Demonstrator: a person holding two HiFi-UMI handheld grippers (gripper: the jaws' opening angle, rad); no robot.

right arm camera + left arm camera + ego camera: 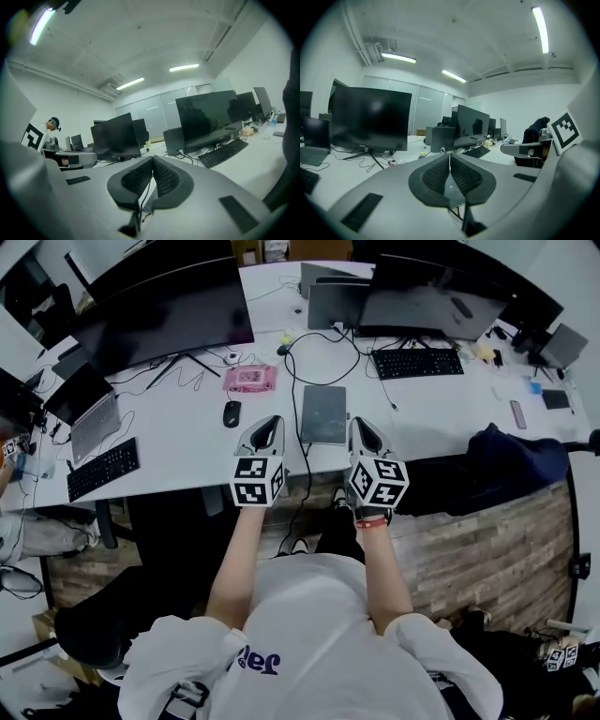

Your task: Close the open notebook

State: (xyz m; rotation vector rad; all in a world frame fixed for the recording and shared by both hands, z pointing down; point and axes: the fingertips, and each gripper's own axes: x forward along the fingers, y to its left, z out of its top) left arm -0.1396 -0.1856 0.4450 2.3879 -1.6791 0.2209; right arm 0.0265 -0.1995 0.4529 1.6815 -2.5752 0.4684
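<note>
Both are closed and empty: the left claw [271, 422] and the right claw [362, 424] hang over the near edge of the table [187, 442]. Between them, slightly farther, lies the notebook [323, 413], seemingly shut already; a careless sweep could knock it askew.

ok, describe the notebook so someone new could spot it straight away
On the long white desk, go to the middle of its near edge. The notebook lies there flat and closed, just right of a black mouse. It is the only plain dark grey slab; the pink item behind is smaller.
</note>
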